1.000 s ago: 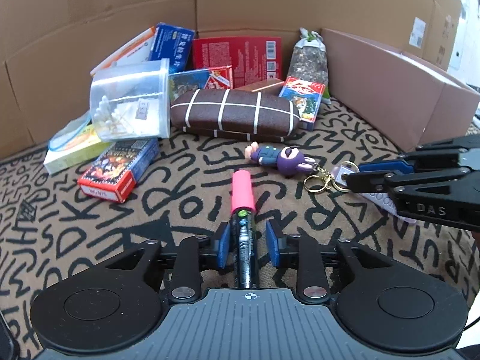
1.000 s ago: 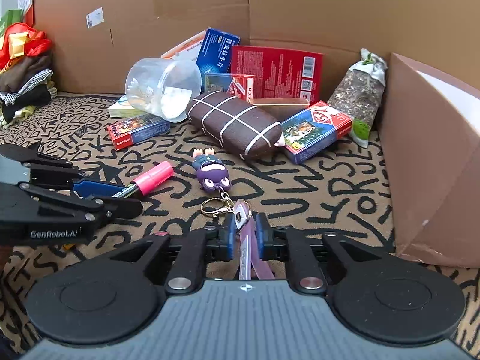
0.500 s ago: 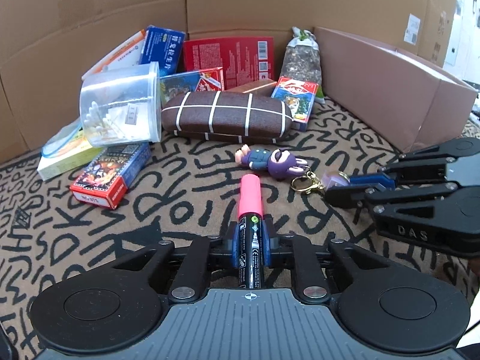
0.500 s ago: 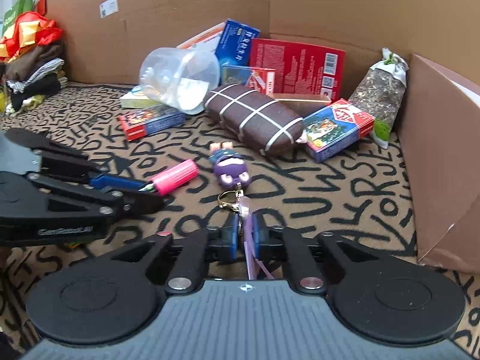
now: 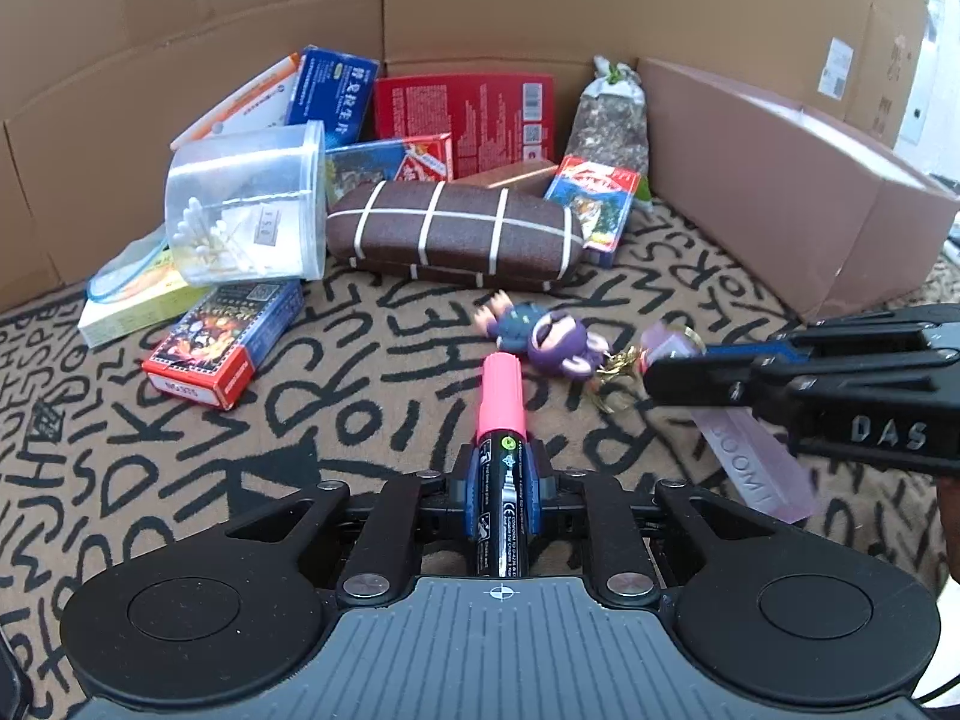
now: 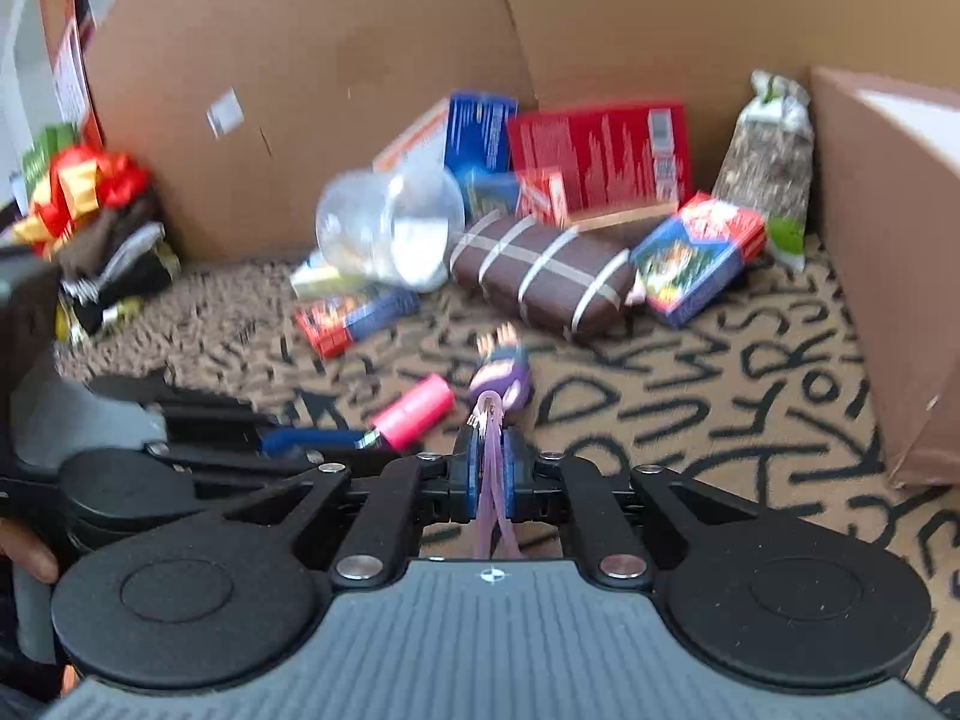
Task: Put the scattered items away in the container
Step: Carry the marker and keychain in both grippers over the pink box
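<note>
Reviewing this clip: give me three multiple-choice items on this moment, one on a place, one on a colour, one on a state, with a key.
1. Where does the clear plastic tub lie?
A. on its side, left of the brown checked case
B. upright inside the cardboard box
C. on top of the case

2. What colour is the cap of the marker?
A. green
B. pink
C. yellow

3. What does the right gripper hold?
A. nothing, jaws wide open
B. the marker
C. the purple strap of the keychain figure

Key: 1 A, its open rim faces sideways toward the case. 2 B, the pink cap sticks out ahead of the left gripper. 3 C, the strap runs between the closed fingers in the right wrist view.
</note>
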`<state>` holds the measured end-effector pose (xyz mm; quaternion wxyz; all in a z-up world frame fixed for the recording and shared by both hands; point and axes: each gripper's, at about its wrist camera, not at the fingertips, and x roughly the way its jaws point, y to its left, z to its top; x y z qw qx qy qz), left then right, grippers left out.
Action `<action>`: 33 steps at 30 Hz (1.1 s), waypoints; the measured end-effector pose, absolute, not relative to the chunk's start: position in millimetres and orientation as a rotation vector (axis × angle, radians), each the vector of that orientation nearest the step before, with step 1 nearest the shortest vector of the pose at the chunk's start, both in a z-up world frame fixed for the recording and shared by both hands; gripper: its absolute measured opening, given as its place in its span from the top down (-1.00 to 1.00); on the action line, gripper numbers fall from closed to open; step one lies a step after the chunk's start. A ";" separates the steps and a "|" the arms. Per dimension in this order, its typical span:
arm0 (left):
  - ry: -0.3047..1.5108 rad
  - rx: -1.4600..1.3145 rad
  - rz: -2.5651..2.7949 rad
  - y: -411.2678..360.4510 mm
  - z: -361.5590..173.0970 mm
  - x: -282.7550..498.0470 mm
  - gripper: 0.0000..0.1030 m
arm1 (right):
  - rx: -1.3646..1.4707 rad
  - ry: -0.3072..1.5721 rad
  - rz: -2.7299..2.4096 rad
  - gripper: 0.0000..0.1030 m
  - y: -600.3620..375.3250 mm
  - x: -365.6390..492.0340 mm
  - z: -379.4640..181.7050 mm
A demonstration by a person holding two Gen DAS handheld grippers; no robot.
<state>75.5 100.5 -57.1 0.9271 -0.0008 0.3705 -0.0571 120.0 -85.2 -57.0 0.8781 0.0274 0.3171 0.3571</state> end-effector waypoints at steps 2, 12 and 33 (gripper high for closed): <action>0.740 -0.001 -0.123 98.5 -50.7 74.1 0.79 | 0.090 0.648 0.753 0.82 -91.0 118.9 -51.0; 0.633 0.022 -0.197 74.6 -10.3 80.9 0.79 | 0.207 0.527 0.735 0.82 -130.9 117.4 -14.4; 0.472 0.116 -0.462 -50.3 71.6 156.7 0.78 | 0.191 0.215 0.445 0.82 -233.2 119.8 55.4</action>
